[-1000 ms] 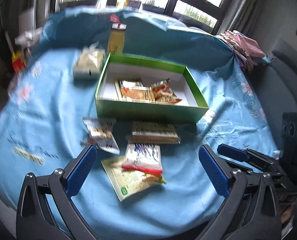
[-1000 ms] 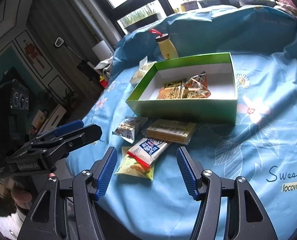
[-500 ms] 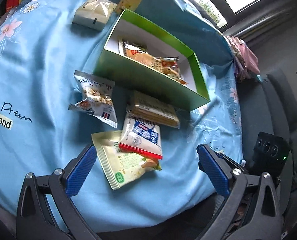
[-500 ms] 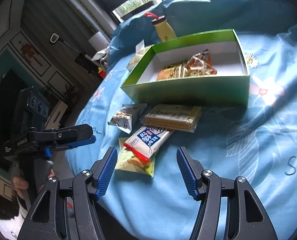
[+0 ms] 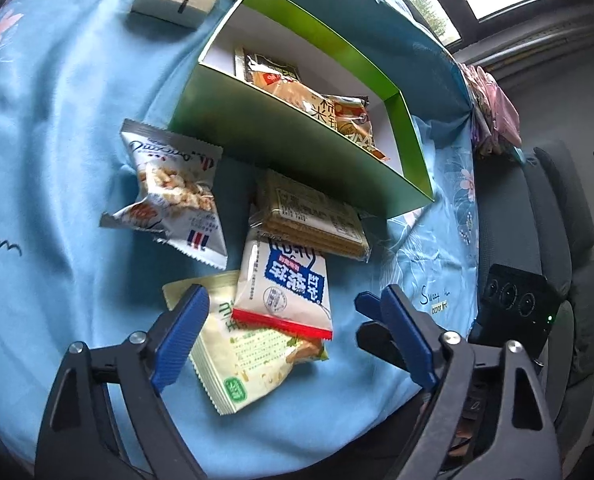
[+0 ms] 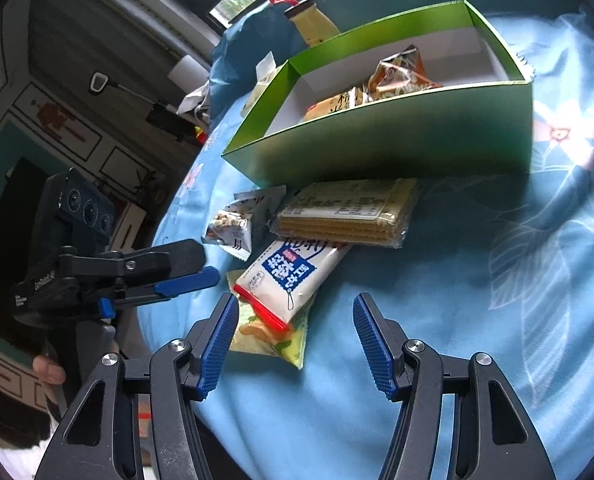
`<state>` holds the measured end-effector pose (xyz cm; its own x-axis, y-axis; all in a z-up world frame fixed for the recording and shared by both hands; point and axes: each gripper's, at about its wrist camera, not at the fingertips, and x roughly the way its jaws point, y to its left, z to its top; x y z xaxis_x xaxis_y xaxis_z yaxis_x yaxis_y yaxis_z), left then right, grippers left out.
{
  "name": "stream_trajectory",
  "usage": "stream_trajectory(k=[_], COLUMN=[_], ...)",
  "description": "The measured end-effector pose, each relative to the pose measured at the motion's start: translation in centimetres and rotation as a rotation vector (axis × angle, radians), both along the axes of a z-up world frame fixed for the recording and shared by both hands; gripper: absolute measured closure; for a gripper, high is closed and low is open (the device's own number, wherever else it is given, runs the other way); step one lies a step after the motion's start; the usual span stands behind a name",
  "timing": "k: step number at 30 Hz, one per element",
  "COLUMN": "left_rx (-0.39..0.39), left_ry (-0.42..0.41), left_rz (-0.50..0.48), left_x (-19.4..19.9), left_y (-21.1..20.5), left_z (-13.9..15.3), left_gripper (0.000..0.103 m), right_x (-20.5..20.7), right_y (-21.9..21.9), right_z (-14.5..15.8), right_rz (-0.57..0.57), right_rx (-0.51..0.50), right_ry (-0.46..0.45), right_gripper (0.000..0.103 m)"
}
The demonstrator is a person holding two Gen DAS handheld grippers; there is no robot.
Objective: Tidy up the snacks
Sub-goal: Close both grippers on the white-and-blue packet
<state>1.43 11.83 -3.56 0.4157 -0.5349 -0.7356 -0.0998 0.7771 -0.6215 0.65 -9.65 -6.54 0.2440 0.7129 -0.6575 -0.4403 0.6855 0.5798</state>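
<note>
My left tongs (image 5: 289, 320), jaws closing but pinching nothing, straddle the white packet (image 5: 285, 284), which lies atop the yellow packet (image 5: 237, 360) on the desk (image 5: 57, 160) before the box (image 5: 289, 148). Its long axis points boxward. My right tongs (image 6: 295, 338) stay spread, empty, beside it.

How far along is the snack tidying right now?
Partly done: a few packets already lie in the green box. Nothing is gripped; the left tongs are closing around the white and blue packet, and the right tongs hang open. That packet, the wafer pack, popcorn bag and yellow-green packet remain outside.
</note>
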Motion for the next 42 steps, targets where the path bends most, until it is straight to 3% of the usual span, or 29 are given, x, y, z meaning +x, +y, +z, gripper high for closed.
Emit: stream_trajectory(k=[4,13,14,16,20,25,33,42], left_rx=[-0.003,-0.035,-0.040,-0.040,-0.044,-0.034,-0.011,0.005], left_ry=[0.011,0.034,0.038,0.049,0.058,0.060,0.033,-0.012], left_rz=[-0.013,-0.013,-0.016,-0.026,-0.027,-0.012,-0.011,-0.011], left_x=[0.5,1.3,1.4,1.5,1.4,1.2,0.2,-2.4], left_y=[-0.1,0.5,0.5,0.3,0.2,0.6,0.5,0.2], left_z=[-0.6,-2.0,-2.2,-2.4,-2.7,-2.8,-2.1,-0.3], left_gripper=[0.027,0.030,0.034,0.058,0.060,0.072,0.077,0.076], right_x=[0.5,1.4,1.4,1.6,1.9,1.6,1.2,-1.1], right_y=[0.6,1.0,1.0,1.1,1.4,1.7,1.6,1.5], right_z=[-0.4,-1.7,-1.8,-2.0,-2.6,-2.2,-1.6,0.2], right_rz=[0.002,0.008,0.010,0.016,0.028,0.044,0.052,0.073], right_rx=[0.006,0.019,0.021,0.023,0.019,0.007,0.016,0.022], right_ry=[0.006,0.047,0.049,0.058,0.066,0.031,0.020,-0.014], right_gripper=[0.044,0.055,0.057,0.057,0.065,0.071,0.073,0.073])
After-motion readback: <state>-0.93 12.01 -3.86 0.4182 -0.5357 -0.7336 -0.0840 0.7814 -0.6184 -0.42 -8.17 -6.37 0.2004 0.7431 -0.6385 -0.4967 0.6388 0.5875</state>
